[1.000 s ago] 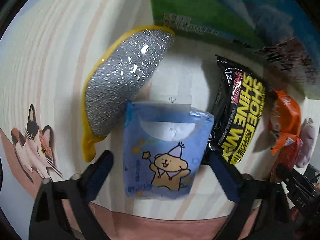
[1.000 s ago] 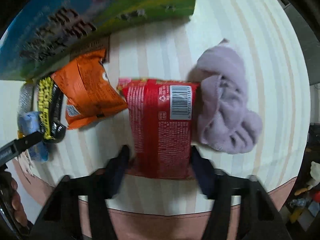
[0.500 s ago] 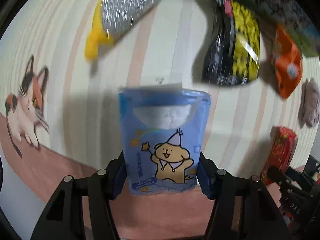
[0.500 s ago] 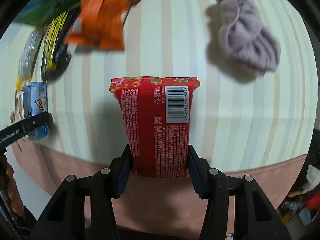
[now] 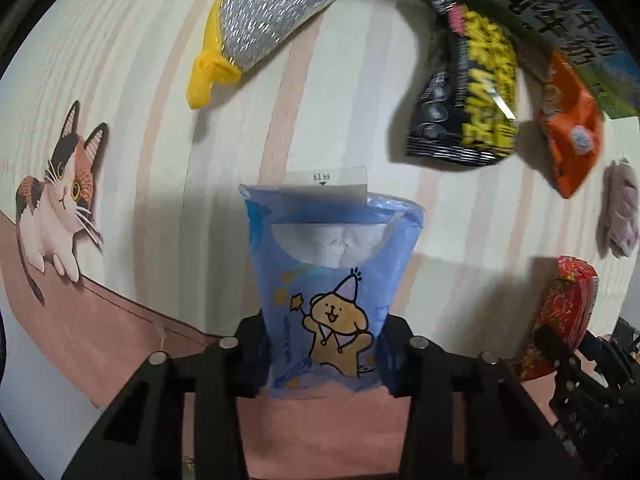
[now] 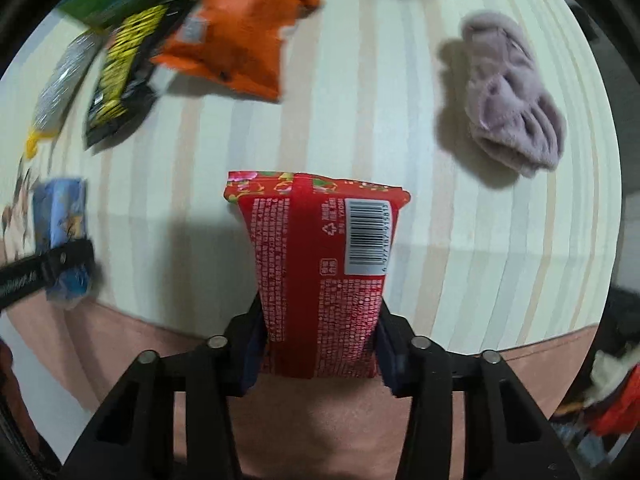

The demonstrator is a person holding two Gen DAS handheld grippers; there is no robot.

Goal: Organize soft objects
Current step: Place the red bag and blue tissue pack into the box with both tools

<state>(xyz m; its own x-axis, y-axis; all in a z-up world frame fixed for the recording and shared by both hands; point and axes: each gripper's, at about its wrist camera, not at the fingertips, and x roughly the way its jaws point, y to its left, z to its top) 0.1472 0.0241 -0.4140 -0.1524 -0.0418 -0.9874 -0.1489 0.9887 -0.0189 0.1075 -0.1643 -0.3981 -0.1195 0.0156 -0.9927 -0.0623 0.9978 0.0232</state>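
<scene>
My left gripper (image 5: 322, 356) is shut on a blue tissue pack (image 5: 328, 280) with a cartoon bear and holds it above the striped table near the front edge. My right gripper (image 6: 320, 356) is shut on a red tissue pack (image 6: 320, 264) with a barcode, also lifted. The red pack shows at the right of the left wrist view (image 5: 564, 316); the blue pack shows at the left of the right wrist view (image 6: 60, 220). On the table lie a silver and yellow scrubber (image 5: 260, 16), a black and yellow wipes pack (image 5: 468, 96), an orange pack (image 6: 236, 32) and a lilac cloth (image 6: 512, 96).
A green and blue printed box (image 5: 560, 12) stands along the far side of the table, behind the packs. A cat picture (image 5: 60, 196) is printed on the tablecloth at the left. The table's pink border (image 6: 360, 412) runs under both grippers.
Both grippers closed on their packs and lifted them off the table, pulling back toward the front edge. The other objects now sit farther away in both views.
</scene>
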